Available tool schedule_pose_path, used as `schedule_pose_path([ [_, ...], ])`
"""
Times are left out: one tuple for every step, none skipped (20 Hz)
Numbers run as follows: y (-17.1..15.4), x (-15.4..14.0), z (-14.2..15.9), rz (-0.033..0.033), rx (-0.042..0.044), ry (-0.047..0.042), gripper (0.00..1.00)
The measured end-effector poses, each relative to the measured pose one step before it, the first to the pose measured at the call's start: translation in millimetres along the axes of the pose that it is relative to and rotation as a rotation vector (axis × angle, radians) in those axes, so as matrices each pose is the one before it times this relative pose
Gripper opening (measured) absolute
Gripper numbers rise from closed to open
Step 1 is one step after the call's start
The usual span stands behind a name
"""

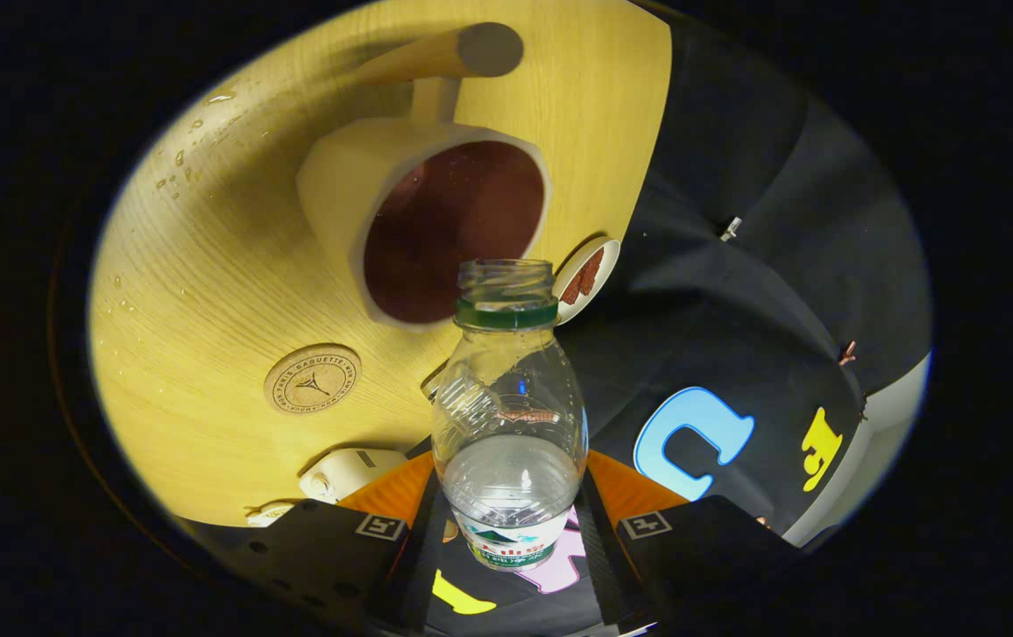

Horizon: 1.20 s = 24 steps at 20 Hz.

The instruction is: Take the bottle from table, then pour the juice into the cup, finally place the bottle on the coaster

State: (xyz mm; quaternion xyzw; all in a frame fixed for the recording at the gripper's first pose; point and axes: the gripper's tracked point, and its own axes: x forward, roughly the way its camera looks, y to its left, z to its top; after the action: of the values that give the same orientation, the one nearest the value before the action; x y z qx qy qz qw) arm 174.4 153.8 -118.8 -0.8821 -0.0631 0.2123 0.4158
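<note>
My gripper [510, 531] is shut on a clear plastic bottle [509, 416], both fingers pressing on its labelled lower part. The bottle has no cap, a green neck ring, and some clear liquid in its lower part. The whole view is rolled, so the bottle is tilted against the wooden table [205, 265]. Just beyond the bottle's mouth stands a cream cup [422, 221] with a dark red inside and a wooden handle [448, 53]. A round cork coaster [312, 379] lies on the table beside the cup, left of the bottle.
Water drops [196, 133] dot the table past the cup. A small round white dish [587, 279] with a brown piece sits at the table edge beside the bottle neck. A small white device [347, 473] lies near my left finger. The black booth cloth [736, 292] hangs beyond the table edge.
</note>
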Motion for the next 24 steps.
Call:
schedule_pose_path([
  [3.32,0.64,-2.24,0.00823,0.04525,0.00339,0.73],
  [2.52,-0.06,-2.17,0.00911,0.05450,0.00352,0.73],
  [4.80,-0.73,-3.62,0.01563,0.06605,0.01078,0.73],
  [5.34,-2.53,-3.00,0.02294,0.07792,0.00704,0.73],
  [5.14,-3.77,-3.14,0.02113,0.08132,0.00717,0.73],
  [3.98,-3.72,-3.76,0.01217,0.07883,0.00827,0.73],
  [-0.35,-4.41,-3.22,0.00643,0.08011,0.00488,0.73],
  [-1.55,-5.20,-2.89,0.00505,0.07673,0.00066,0.73],
  [-3.48,-5.27,-3.05,0.00421,0.07093,0.00114,0.73],
  [-4.64,-4.41,-3.87,0.00408,0.06471,-0.00108,0.73],
  [-4.98,-2.30,-4.45,0.00132,0.06633,0.00065,0.73],
  [-6.28,-6.08,-3.07,-0.00235,0.07335,-0.00028,0.73],
  [-7.06,-6.97,-2.05,-0.00341,0.08376,0.00178,0.73],
  [-7.60,-4.03,-2.31,0.00346,0.08895,-0.00049,0.73],
  [-6.55,-3.04,2.51,0.00446,0.09318,-0.01512,0.73],
  [-6.18,-3.37,2.16,0.00265,0.08911,-0.01969,0.73],
  [-8.13,-2.53,3.17,0.00407,0.08799,-0.02021,0.73],
  [-1.67,-1.43,2.72,0.01866,0.09438,-0.02081,0.73],
  [4.06,1.86,1.69,0.03081,0.10470,-0.01288,0.73],
  [-0.16,0.73,0.17,0.01725,0.10210,-0.01556,0.73],
  [-0.48,2.10,-1.14,0.00716,0.08121,-0.01594,0.74],
  [-4.42,3.46,-1.71,-0.00634,0.05772,-0.01013,0.74],
  [-4.03,4.47,-2.68,0.00461,0.04277,-0.00773,0.73],
  [1.25,4.60,-1.94,0.02091,0.03522,-0.00716,0.73],
])
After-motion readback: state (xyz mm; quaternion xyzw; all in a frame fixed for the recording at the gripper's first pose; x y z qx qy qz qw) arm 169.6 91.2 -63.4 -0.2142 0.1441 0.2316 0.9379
